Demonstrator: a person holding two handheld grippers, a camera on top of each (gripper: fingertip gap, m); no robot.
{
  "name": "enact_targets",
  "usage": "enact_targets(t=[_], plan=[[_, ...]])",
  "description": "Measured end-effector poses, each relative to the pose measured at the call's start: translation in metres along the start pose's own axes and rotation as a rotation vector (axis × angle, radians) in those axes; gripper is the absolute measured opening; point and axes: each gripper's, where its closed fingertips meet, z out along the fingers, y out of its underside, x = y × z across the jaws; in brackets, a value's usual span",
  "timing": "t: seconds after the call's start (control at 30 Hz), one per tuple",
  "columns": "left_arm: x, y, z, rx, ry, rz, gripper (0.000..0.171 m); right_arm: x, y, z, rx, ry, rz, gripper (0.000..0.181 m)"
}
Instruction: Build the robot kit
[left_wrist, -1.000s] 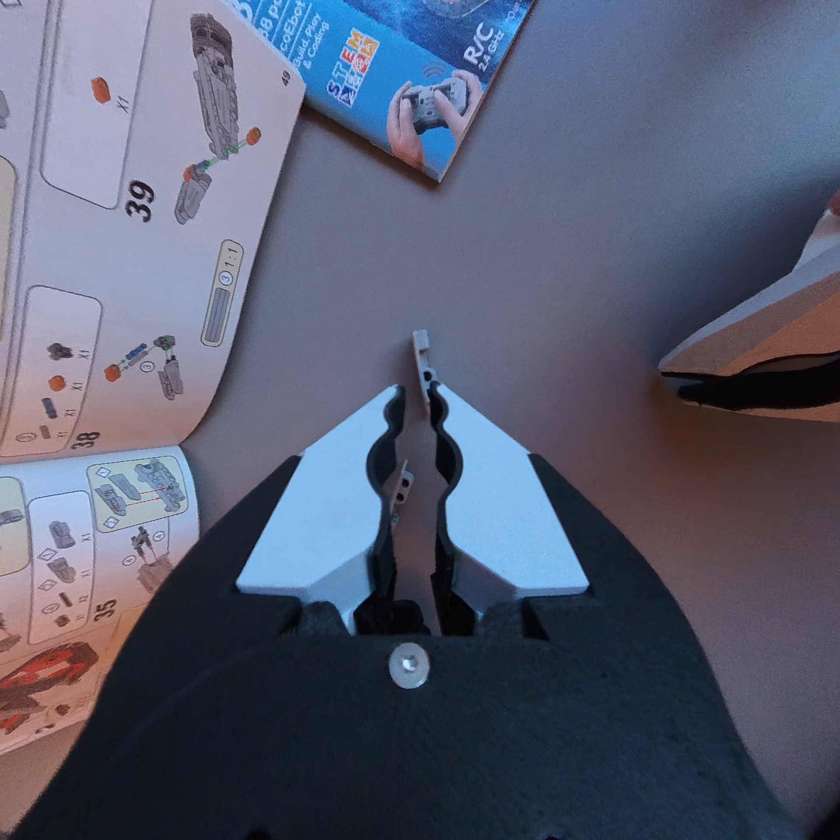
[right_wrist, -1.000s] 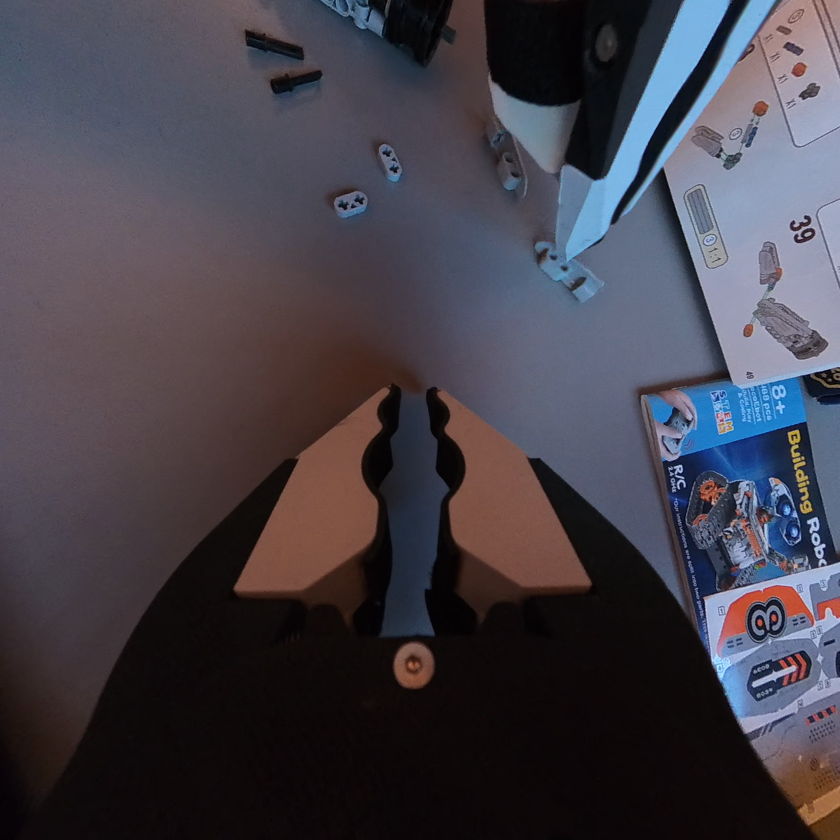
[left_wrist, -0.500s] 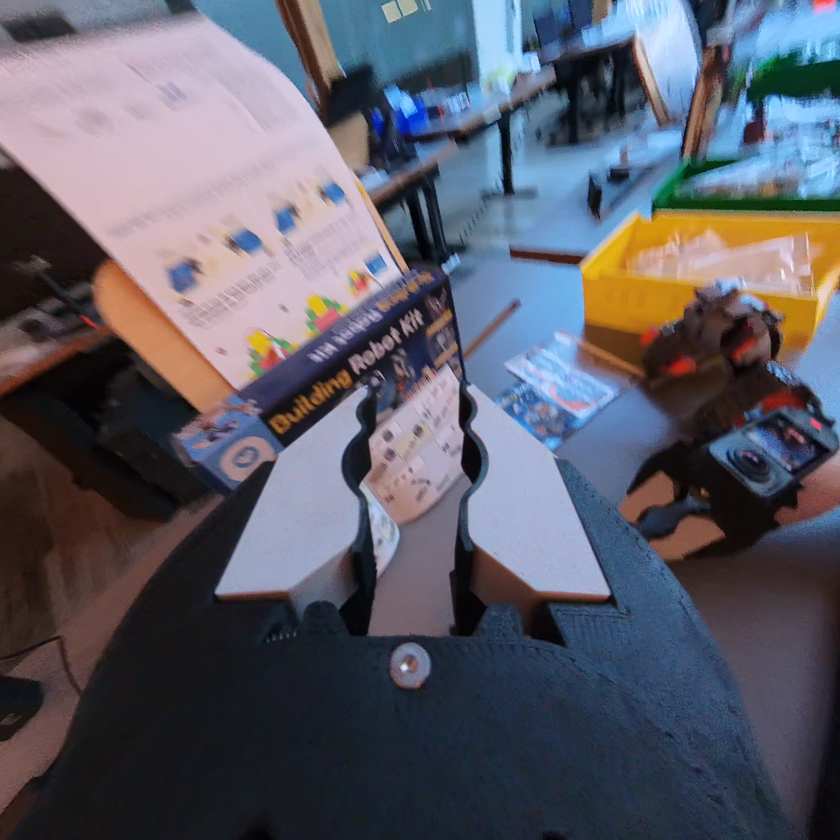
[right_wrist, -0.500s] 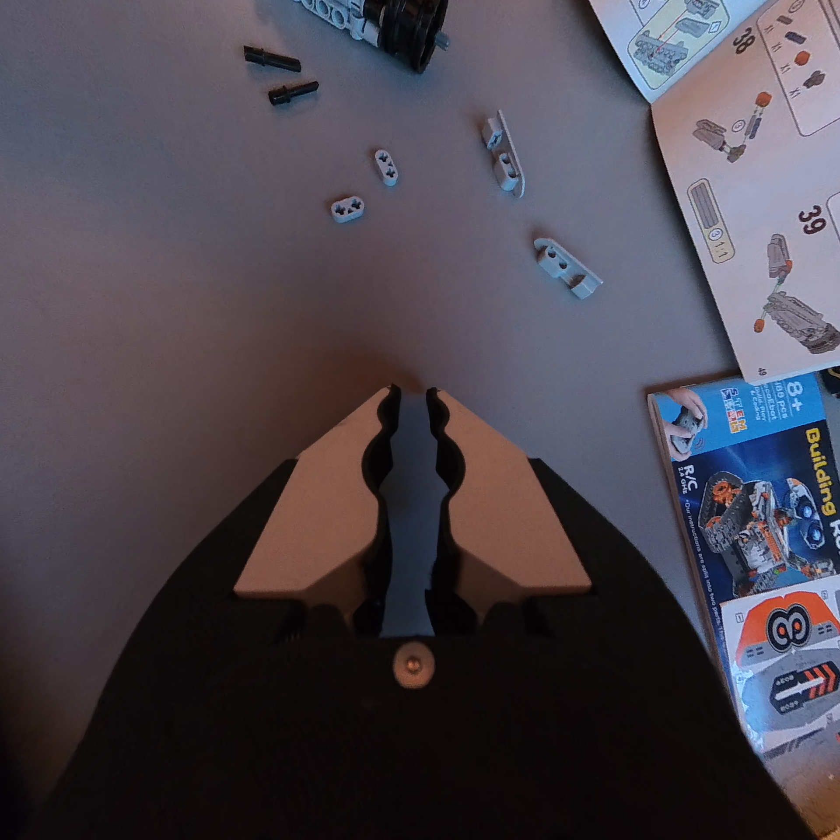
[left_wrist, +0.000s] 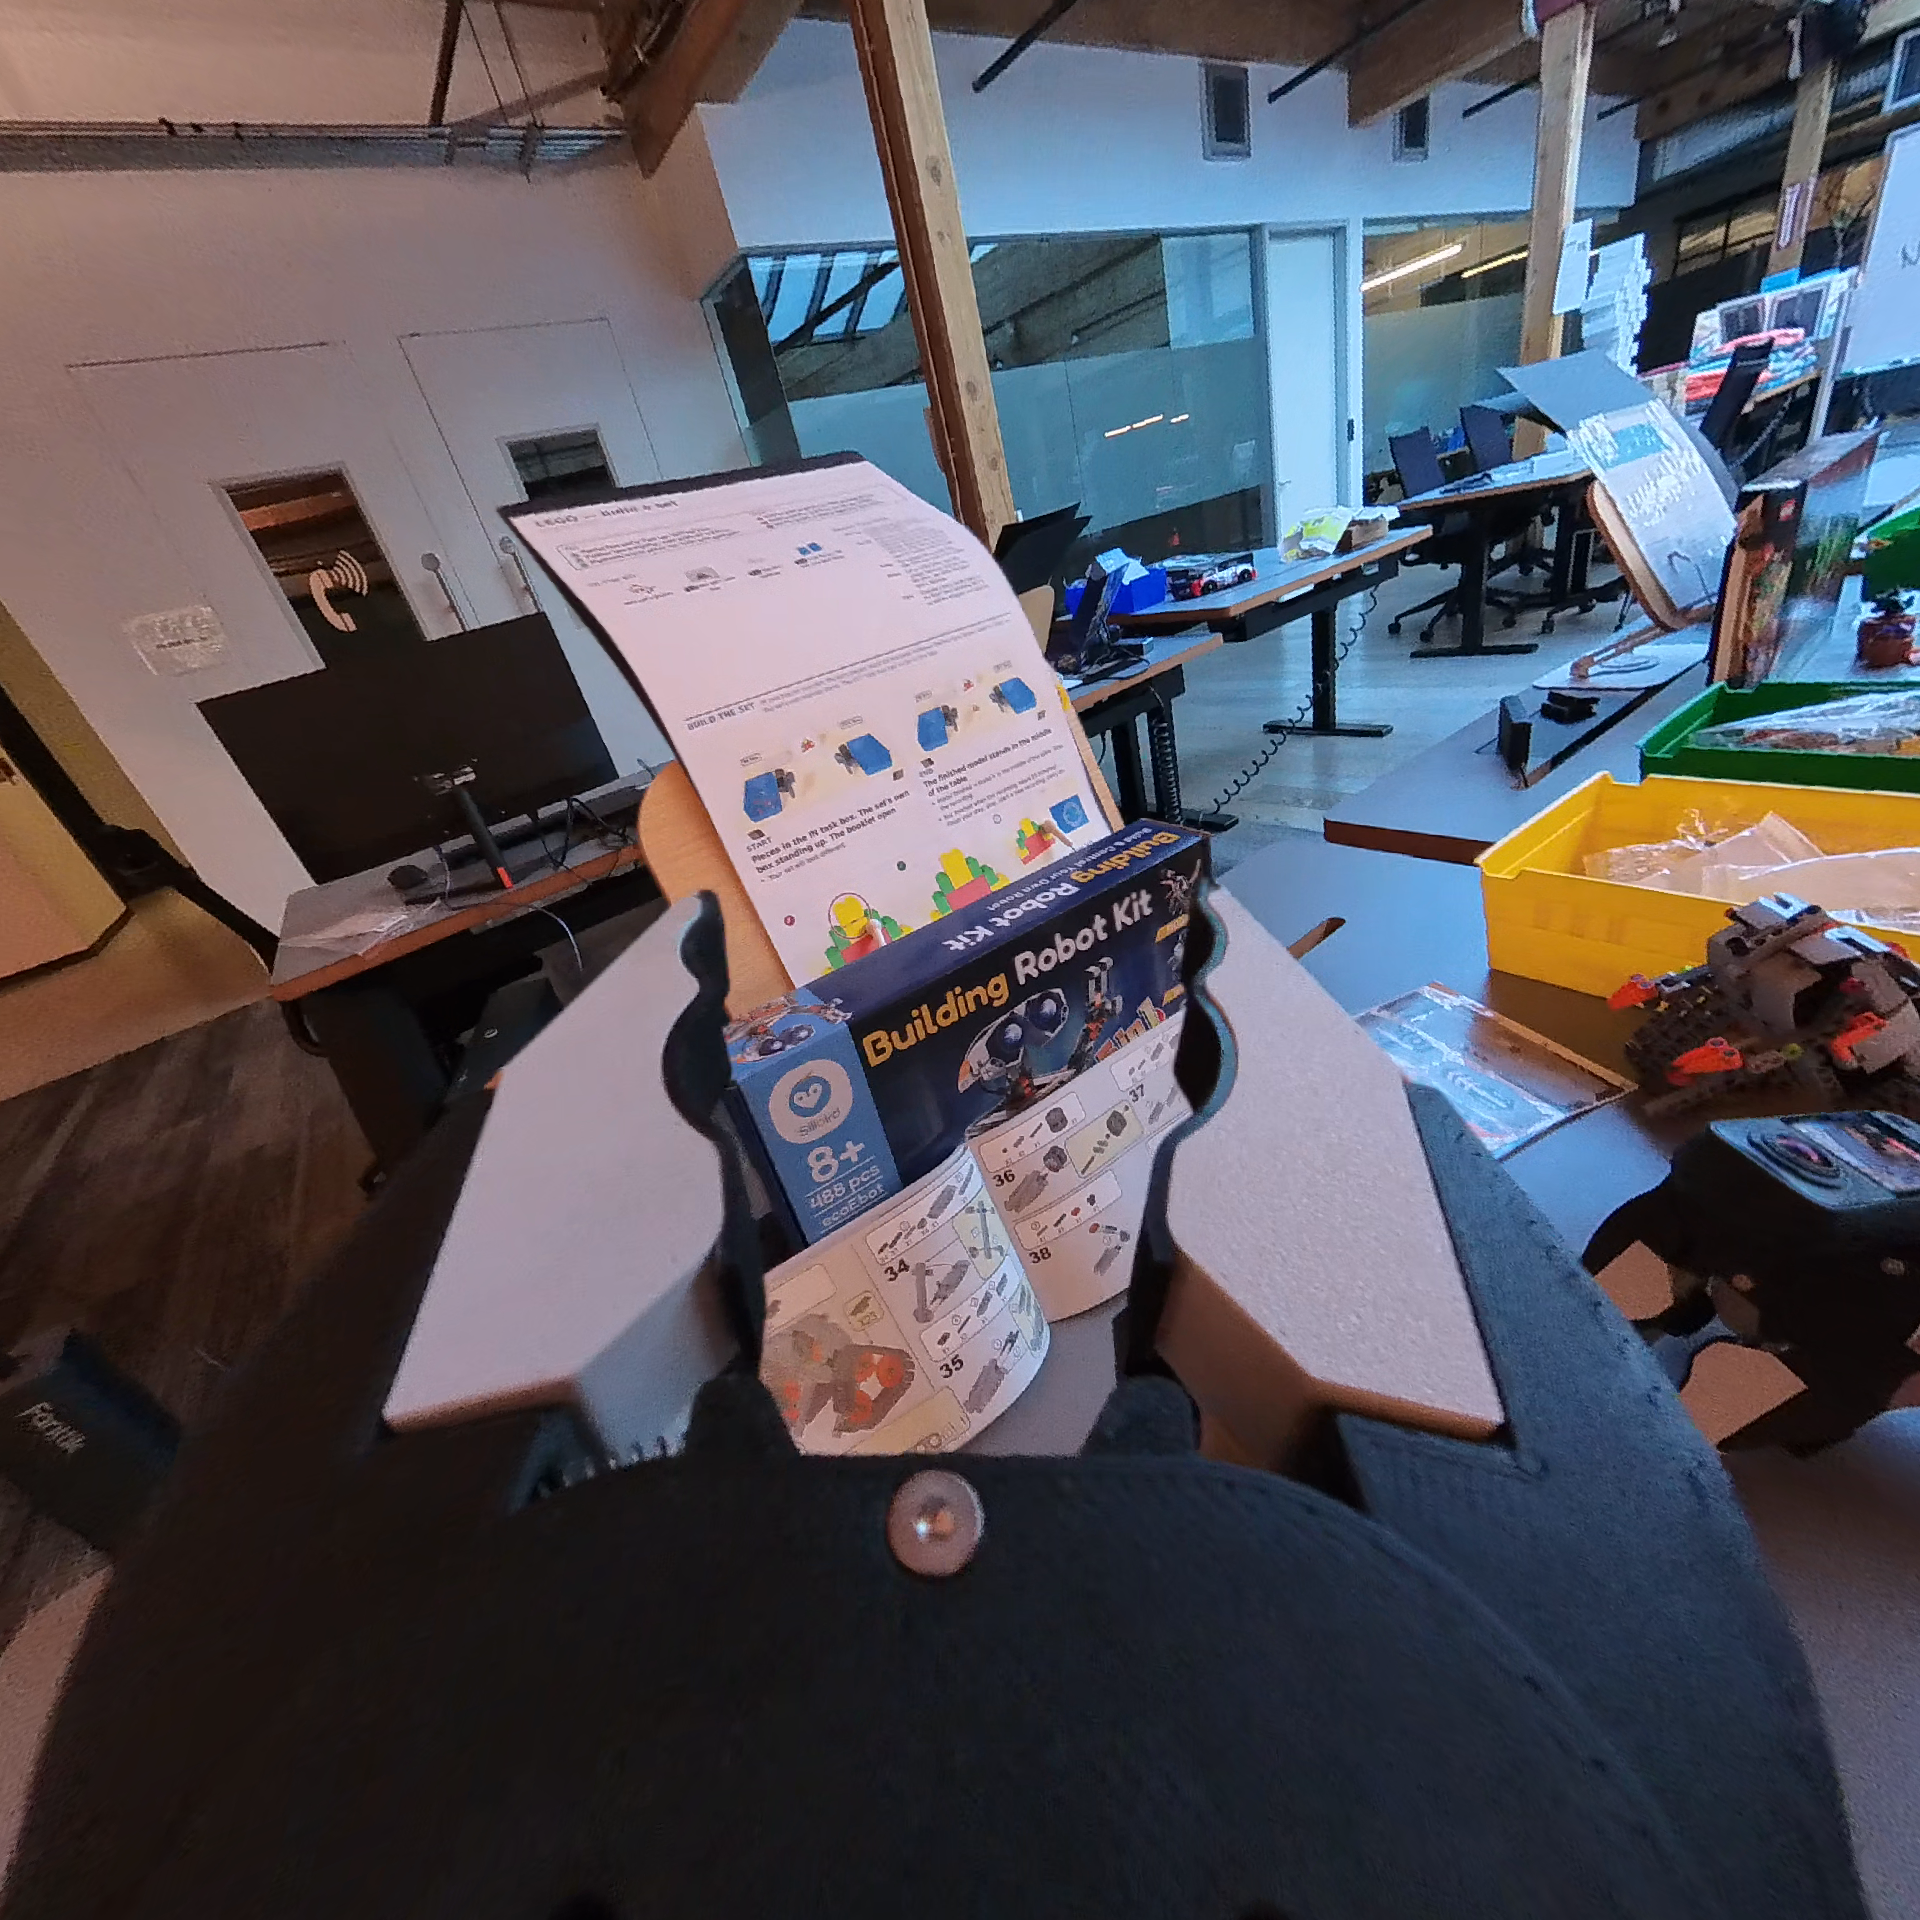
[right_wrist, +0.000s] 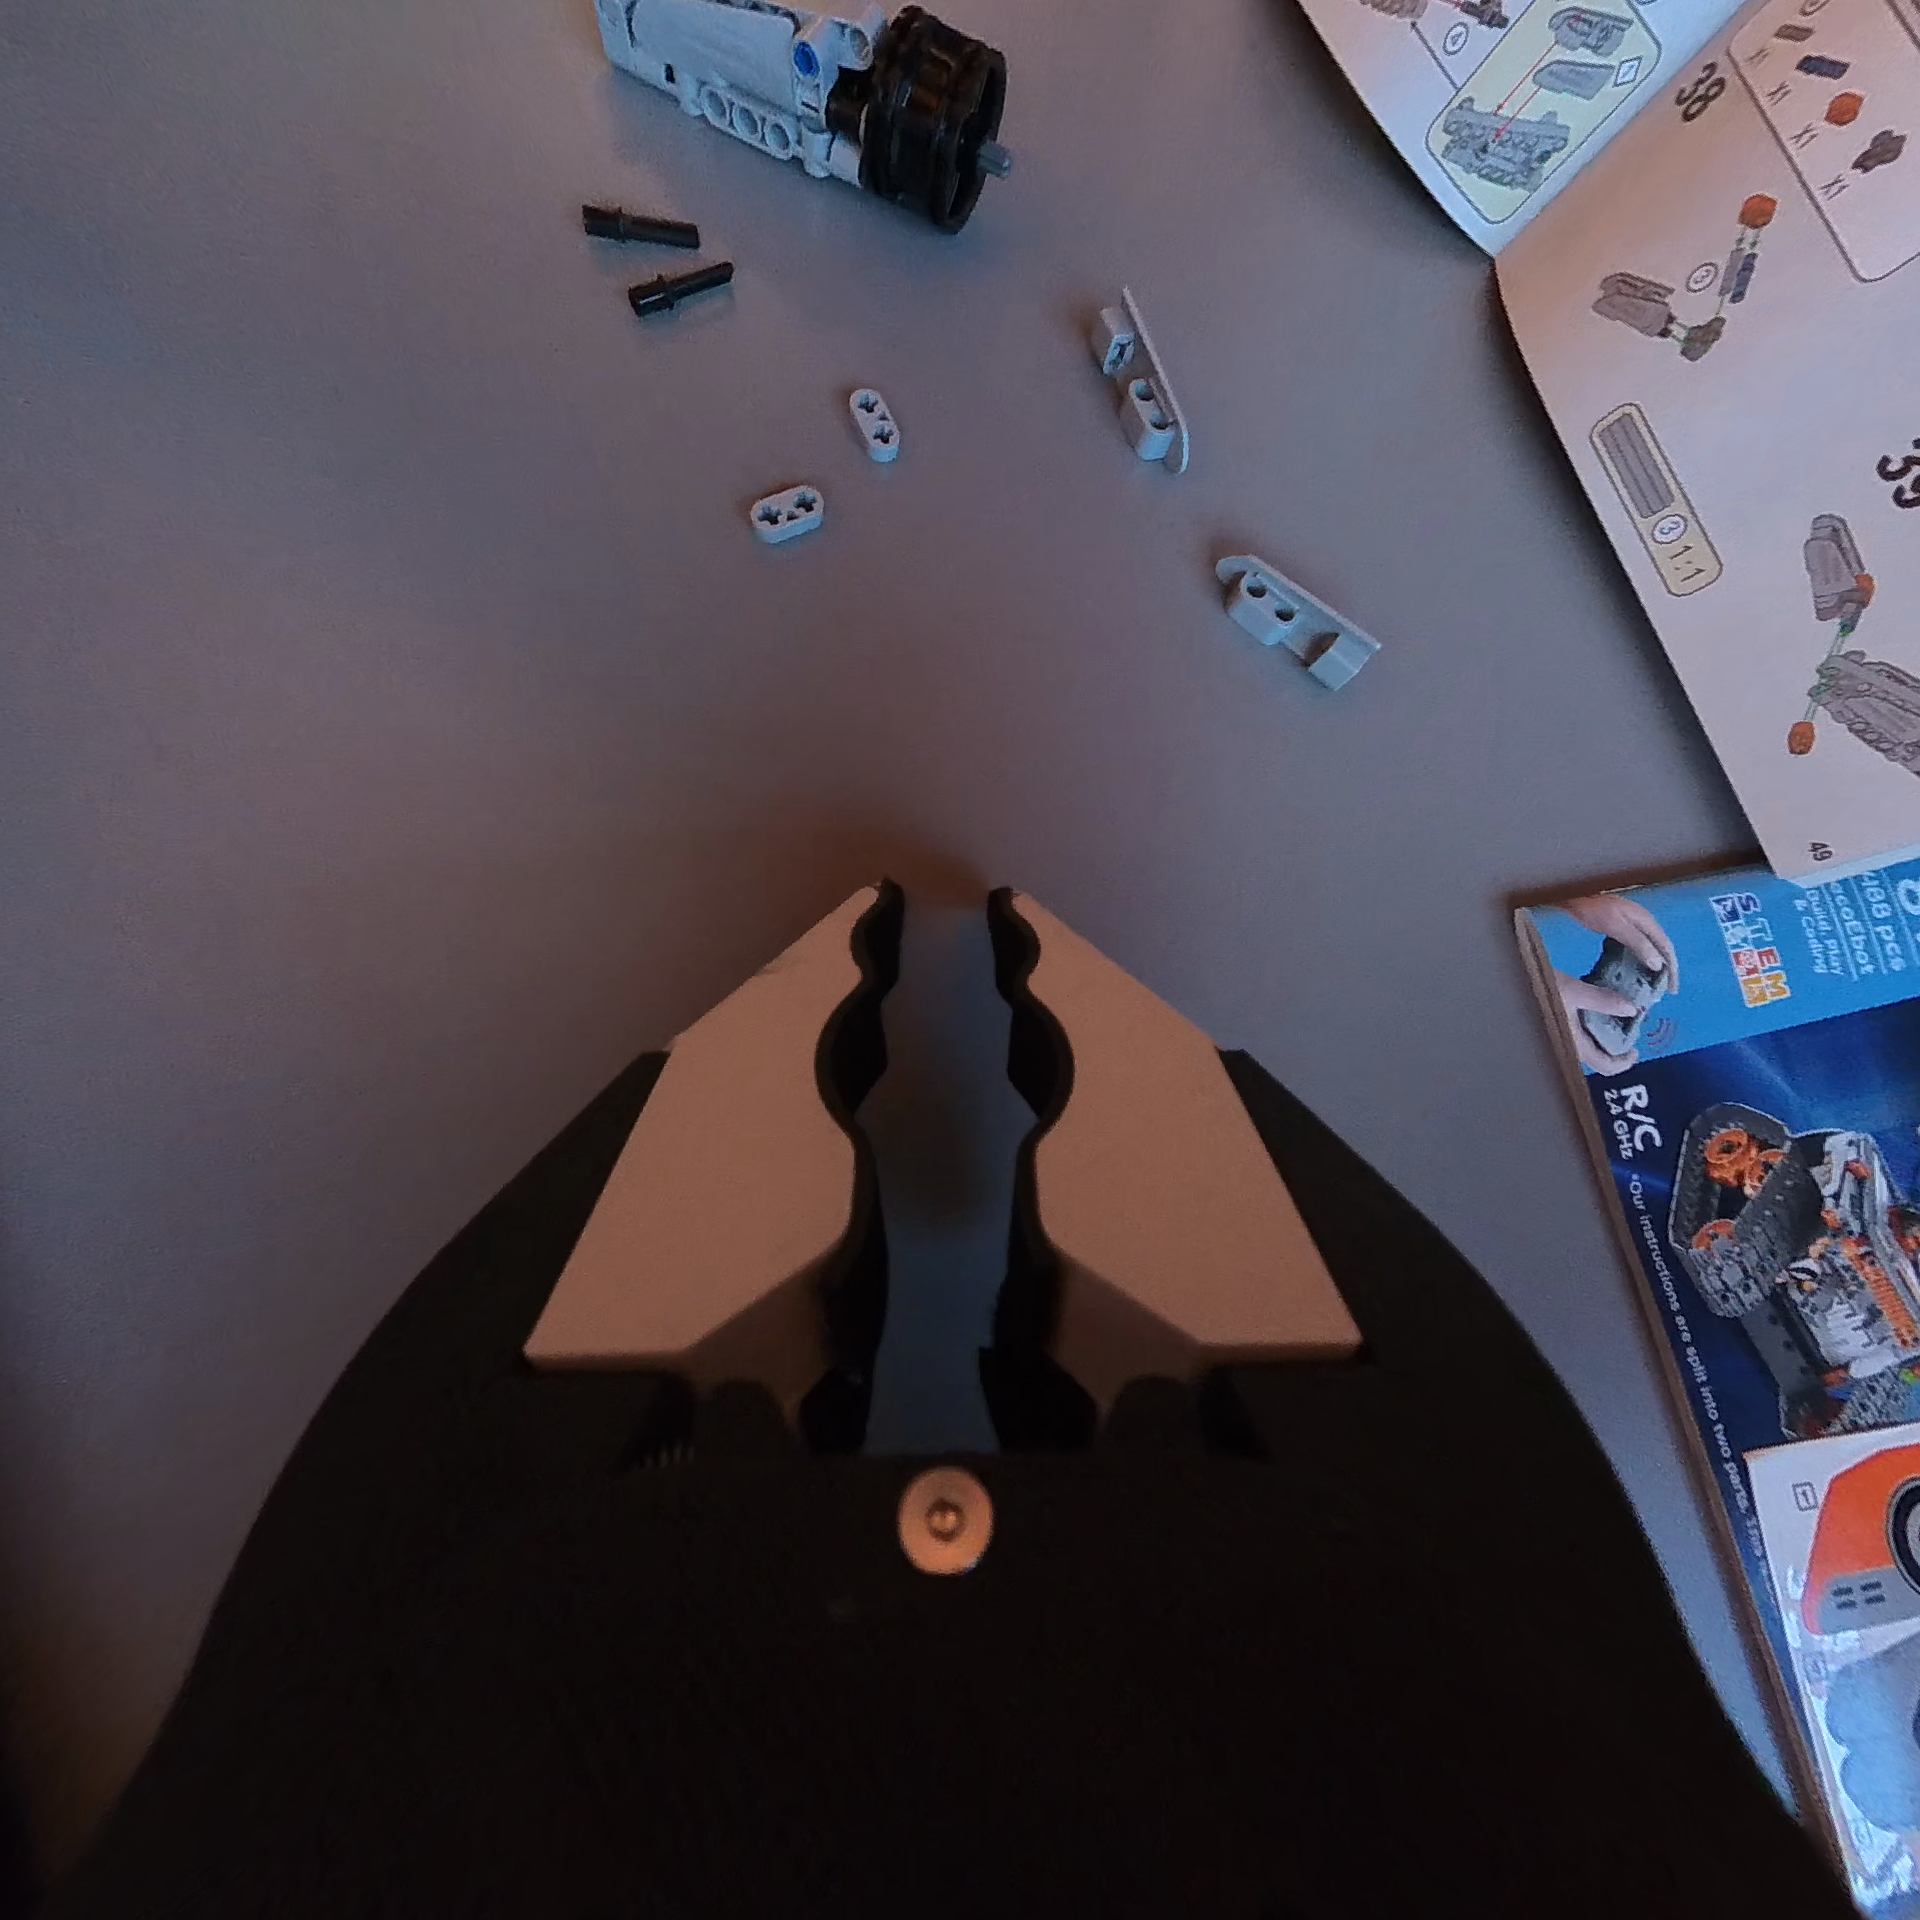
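Observation:
My left gripper (left_wrist: 951, 914) is wide open and empty, raised and pointing level across the table. Between its fingers I see a blue kit box (left_wrist: 997, 1029) and the curled open instruction booklet (left_wrist: 935, 1309). My right gripper (right_wrist: 943, 899) points down at the grey table (right_wrist: 312, 623). Its jaws are almost together with a narrow gap and nothing between them. Ahead of it lie two grey bracket pieces (right_wrist: 1294, 620) (right_wrist: 1141, 387), two small grey links (right_wrist: 792, 513) (right_wrist: 875, 424), two black pins (right_wrist: 639, 225) (right_wrist: 681, 288) and a white motor block with a black wheel (right_wrist: 810, 94).
A printed sheet (left_wrist: 831, 707) leans on a wooden stand behind the box. A partly built model (left_wrist: 1787, 1008) and a yellow bin (left_wrist: 1558, 914) sit at the right, with the other gripper (left_wrist: 1787, 1247) below them. The booklet (right_wrist: 1714, 364) and a blue leaflet (right_wrist: 1766, 1143) lie right of my right gripper. Some 40 cm of space lies between my two pairs of fingers.
My left gripper let go of the grey bracket piece, opened wide and swung up from facing the table to facing across the room. It left the right wrist view. My right gripper barely moved.

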Motion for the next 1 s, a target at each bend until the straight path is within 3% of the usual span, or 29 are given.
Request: enact_targets(t=[0.13, 0.27, 0.37, 0.4, 0.57, 0.7, 0.83, 0.93, 1.0], plan=[[-0.004, -0.005, -0.007, 0.031, 0.028, -0.026, 0.09, 0.001, -0.01, 0.004, 0.055, 0.009, -0.008, 0.018], [-0.005, -0.015, -0.013, 0.092, 0.07, -0.063, 0.082, -0.019, -0.06, 0.016, 0.229, -0.063, 0.109, 0.016], [-0.006, -0.016, -0.013, 0.103, 0.073, -0.063, 0.076, -0.046, -0.092, 0.038, 0.238, -0.102, 0.149, 0.007], [-0.006, -0.015, -0.013, 0.102, 0.074, -0.061, 0.076, -0.051, -0.095, 0.047, 0.21, -0.082, 0.142, 0.0], [-0.006, -0.014, -0.014, 0.096, 0.087, -0.07, 0.071, -0.055, -0.089, 0.068, 0.099, -0.029, 0.138, 0.0], [-0.009, -0.019, -0.017, 0.132, 0.09, -0.103, 0.062, -0.064, -0.106, 0.066, 0.164, -0.065, 0.11, 0.0], [0.001, -0.024, -0.016, 0.162, 0.127, -0.099, 0.066, -0.106, -0.149, 0.067, 0.304, -0.176, 0.05, 0.0], [0.003, -0.022, -0.014, 0.145, 0.086, -0.034, 0.071, -0.13, -0.131, 0.085, 0.176, -0.213, -0.041, 0.0], [0.003, -0.021, -0.013, 0.138, 0.068, -0.011, 0.072, -0.132, -0.124, 0.087, 0.167, -0.185, -0.117, 0.0]])
